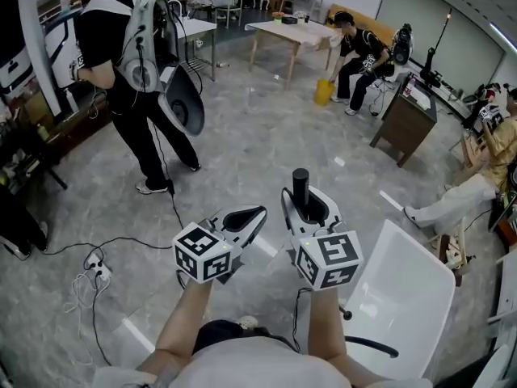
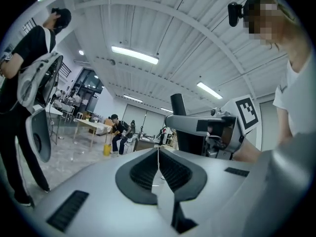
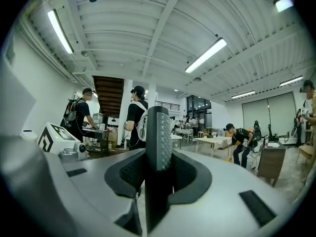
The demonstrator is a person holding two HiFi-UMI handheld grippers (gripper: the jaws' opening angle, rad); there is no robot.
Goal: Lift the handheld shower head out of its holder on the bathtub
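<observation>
My right gripper (image 1: 306,206) is shut on a black handheld shower head (image 1: 300,183), which stands upright between its jaws and sticks up above them. In the right gripper view its dotted black handle (image 3: 158,137) fills the gap between the pads. My left gripper (image 1: 247,218) hovers just left of the right one. Its jaws meet in a thin line with nothing between them (image 2: 158,167). The left gripper view also shows the right gripper (image 2: 210,127) with the shower head (image 2: 178,104). A white tub-like body (image 1: 404,289) lies at the lower right, with a black hose (image 1: 373,346) beside it.
A person in black with gear on the back (image 1: 137,79) stands at the left. Cables and a power strip (image 1: 95,272) lie on the floor. Further off are a wooden table (image 1: 295,32), a crouching person (image 1: 359,55), a yellow bucket (image 1: 324,92) and a dark cabinet (image 1: 408,115).
</observation>
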